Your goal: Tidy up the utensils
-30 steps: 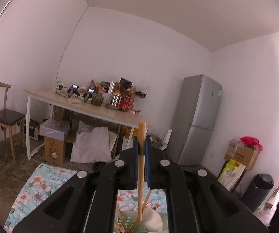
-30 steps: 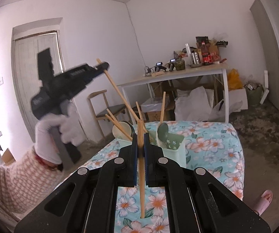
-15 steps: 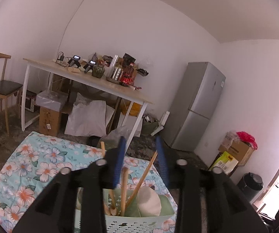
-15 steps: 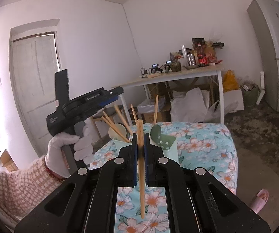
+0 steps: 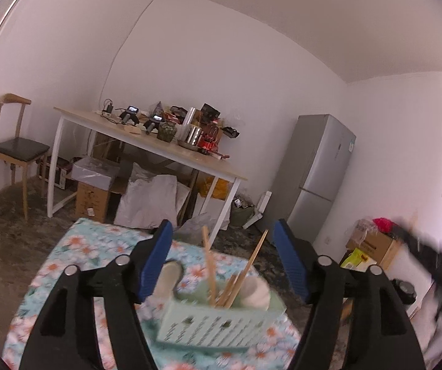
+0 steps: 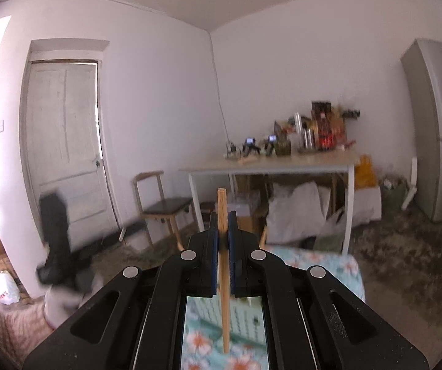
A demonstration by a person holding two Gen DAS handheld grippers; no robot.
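A light, stiff, slim chopstick [image 6: 222, 265] is pinched upright mid-shaft by the closed right gripper [image 6: 221, 243], likely prone to pivoting, while the left gripper [image 5: 221, 259] is spread wide, empty, above the utensil basket [image 5: 217, 323].

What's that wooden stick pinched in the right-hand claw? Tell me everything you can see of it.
The wooden stick looks like a single chopstick: thin, round, pale tan wood with a flat top end. It stands nearly upright, pinched partway along its length between the blue pads of the right claw, which is shut on it. Its upper end rises above the claw; its lower end hangs free over the floral tablecloth, near a blurred, perforated pale green basket. Only the pads touch it.
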